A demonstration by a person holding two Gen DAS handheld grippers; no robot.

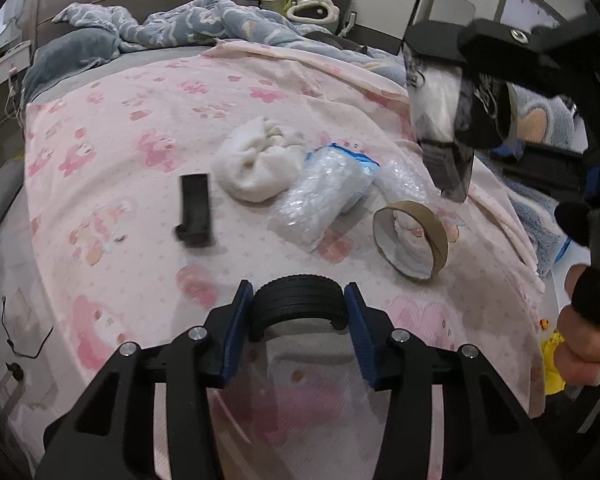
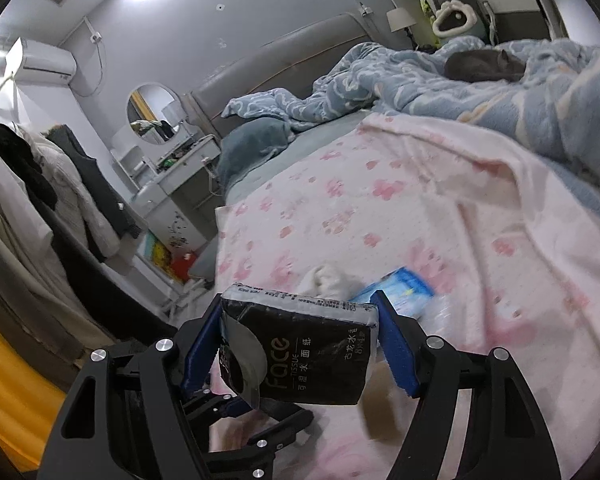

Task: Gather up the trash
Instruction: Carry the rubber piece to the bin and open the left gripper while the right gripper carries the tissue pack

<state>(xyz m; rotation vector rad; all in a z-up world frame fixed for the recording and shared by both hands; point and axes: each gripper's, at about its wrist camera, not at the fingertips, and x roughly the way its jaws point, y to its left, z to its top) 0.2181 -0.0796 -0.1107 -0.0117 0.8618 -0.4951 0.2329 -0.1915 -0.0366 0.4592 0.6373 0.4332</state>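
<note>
Left gripper (image 1: 298,312) closed on a black ribbed ring (image 1: 298,300), blue pads against its sides; ring's open bore faces the camera, low over the pink bedsheet (image 1: 139,128). Right gripper (image 2: 300,344) holds a black tissue pack (image 2: 308,352), long axis crossways between the pads, printed face toward the lens. On the sheet: cardboard tape core (image 1: 410,240) on edge, bubble wrap (image 1: 320,200), white cloth bundle (image 1: 259,164), a flat black piece (image 1: 195,210), blurred, perhaps a clip
</note>
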